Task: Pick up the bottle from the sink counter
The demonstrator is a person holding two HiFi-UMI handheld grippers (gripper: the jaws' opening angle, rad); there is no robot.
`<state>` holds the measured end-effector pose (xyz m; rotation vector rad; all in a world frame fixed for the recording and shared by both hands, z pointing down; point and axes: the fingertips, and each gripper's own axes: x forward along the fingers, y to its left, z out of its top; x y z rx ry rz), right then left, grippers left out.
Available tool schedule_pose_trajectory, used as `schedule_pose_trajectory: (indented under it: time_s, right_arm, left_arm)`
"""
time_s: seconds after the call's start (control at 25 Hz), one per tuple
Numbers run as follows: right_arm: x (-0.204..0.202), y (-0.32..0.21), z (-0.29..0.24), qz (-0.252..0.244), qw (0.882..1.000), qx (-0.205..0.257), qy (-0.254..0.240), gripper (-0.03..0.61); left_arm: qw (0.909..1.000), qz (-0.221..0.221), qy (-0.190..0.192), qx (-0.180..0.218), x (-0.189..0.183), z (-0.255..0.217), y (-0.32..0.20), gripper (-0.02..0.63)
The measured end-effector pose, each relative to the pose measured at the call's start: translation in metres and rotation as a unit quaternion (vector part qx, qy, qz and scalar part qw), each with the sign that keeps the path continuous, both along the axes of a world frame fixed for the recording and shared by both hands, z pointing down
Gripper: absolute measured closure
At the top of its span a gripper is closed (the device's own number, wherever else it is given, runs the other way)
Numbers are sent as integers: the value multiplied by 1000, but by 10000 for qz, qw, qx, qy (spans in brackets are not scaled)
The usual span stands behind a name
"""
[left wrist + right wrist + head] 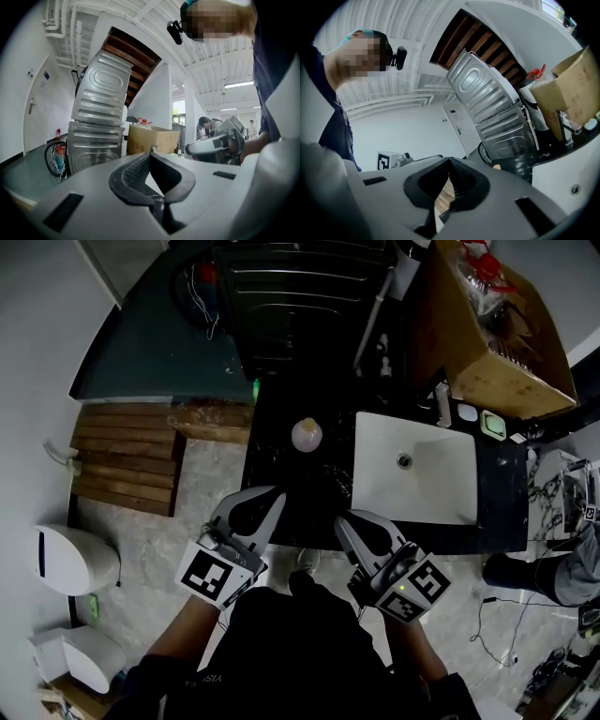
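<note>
Head view suggests the approach step: left gripper [274, 495] and right gripper [345, 521] closed, empty, short of the sink [427, 493]; bottle [307, 434] just left of it; next, open and reach.

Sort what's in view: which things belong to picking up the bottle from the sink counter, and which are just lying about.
For the job:
bottle
sink counter
left gripper and right gripper, both shut and empty

Lying about:
cardboard box
wooden slats
metal appliance
</note>
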<state>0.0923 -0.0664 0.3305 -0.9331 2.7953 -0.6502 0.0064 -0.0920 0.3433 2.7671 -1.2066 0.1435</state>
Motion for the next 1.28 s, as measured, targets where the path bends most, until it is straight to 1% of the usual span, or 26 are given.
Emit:
schedule_pose_trajectory:
  time_s: [0.12,0.28,0.44,0.64,0.8,0.92,1.0,1.12,1.28]
  right_arm:
    - [3,-13,3,-107,9999,-38,10,554]
    - [5,-27,8,-207,9997,-98,23,554]
    - [7,-40,14,-232,9996,-160,32,554]
    - [8,-50,20,-169,9995,-274,44,554]
    - [5,-59,28,-50,9992,-381,71,554]
    - [-1,-65,33,94,9990,-428,95,554]
    - [-5,-68,36,207,9987,-460,123,554]
    - [-11,-75,40,394,9977,-528,177,554]
    - [-20,-83,42,658,9958,-624,158,554]
  left_arm:
    - [9998,-162,135,23,4,1,-14,606]
    - [9996,-263,118,-63,4,10,-28,606]
    - [9996,-210,-78,-196,4,23,-36,606]
    - [9995,-156,-157,-239,1,34,-47,606]
    - [9995,-18,-197,-255,-2,42,-61,606]
    - [9988,123,-305,-362,-7,51,-72,606]
    - [9989,237,-235,-318,-9,55,-79,606]
    - [9972,470,-376,-437,-13,64,-88,606]
    - [9978,615,-135,-223,-17,68,-105,606]
